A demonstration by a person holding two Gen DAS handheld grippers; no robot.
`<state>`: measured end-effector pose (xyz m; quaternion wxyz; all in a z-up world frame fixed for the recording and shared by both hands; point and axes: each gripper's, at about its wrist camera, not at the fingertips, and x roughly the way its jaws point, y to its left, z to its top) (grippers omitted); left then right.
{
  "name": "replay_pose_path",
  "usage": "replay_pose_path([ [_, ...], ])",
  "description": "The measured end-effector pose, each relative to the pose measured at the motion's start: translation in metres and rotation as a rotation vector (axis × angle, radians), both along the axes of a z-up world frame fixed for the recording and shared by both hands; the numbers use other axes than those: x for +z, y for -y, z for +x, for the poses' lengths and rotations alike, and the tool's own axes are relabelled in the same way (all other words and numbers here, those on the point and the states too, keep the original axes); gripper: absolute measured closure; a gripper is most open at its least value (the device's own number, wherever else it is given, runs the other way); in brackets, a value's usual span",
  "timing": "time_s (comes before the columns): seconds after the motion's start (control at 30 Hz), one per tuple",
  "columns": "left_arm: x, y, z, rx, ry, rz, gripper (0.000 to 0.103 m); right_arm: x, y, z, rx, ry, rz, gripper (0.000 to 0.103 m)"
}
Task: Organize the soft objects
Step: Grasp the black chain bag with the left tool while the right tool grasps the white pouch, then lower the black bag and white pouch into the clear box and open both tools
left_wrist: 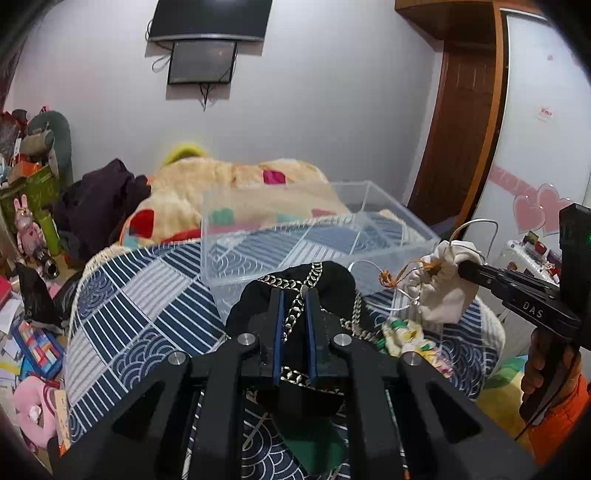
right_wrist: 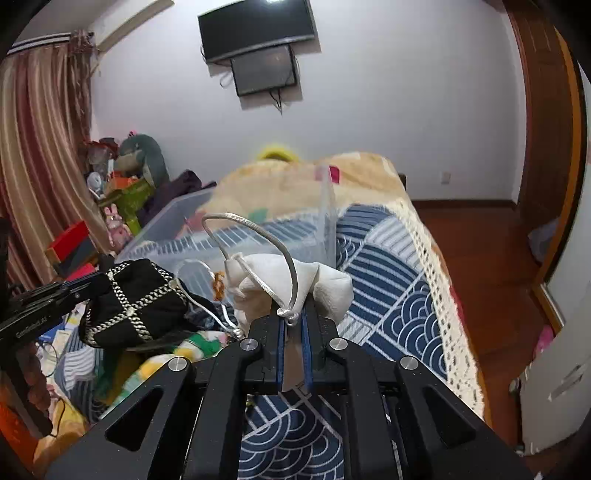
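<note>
We are in a bedroom of a home. A bed [right_wrist: 388,258] with a blue patterned cover fills the middle, a fluffy blanket [left_wrist: 229,184] heaped at its far end. On the wall we see a dark TV [right_wrist: 255,27] with loose cables below it. A striped curtain [right_wrist: 37,147] hangs at one side, a wooden door [left_wrist: 458,129] at the other. Plush toys [left_wrist: 27,229] and boxes crowd the floor beside the bed; the green one [right_wrist: 147,155] looks like a dinosaur, though it is blurred.
</note>
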<state>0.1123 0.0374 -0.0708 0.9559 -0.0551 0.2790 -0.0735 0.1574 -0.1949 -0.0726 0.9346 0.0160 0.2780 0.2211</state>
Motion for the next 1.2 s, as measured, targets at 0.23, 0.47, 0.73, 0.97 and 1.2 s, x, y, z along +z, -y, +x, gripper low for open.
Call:
replay_pose_path([
  [0.23,0.027,-0.009,-0.012,0.018,0.099,-0.028,0.093,0.032,-0.004,-0.010,0.028,0.098,0.018,0.096],
  [0.47,0.047,-0.020,-0.002,0.046,0.164,-0.026,0.093,0.051,-0.023,-0.003,0.061,0.175,0.022,0.096],
  [0.73,0.055,-0.026,0.029,0.092,0.198,-0.029,0.093,0.052,-0.044,0.029,0.068,0.189,0.021,0.096],
  [0.97,0.041,-0.020,0.067,0.086,0.137,-0.027,0.093,0.036,-0.061,0.051,0.069,0.136,-0.012,0.096],
  [1.2,0.011,-0.010,0.107,0.047,0.030,-0.004,0.093,0.014,-0.071,0.074,0.080,0.037,-0.054,0.096],
])
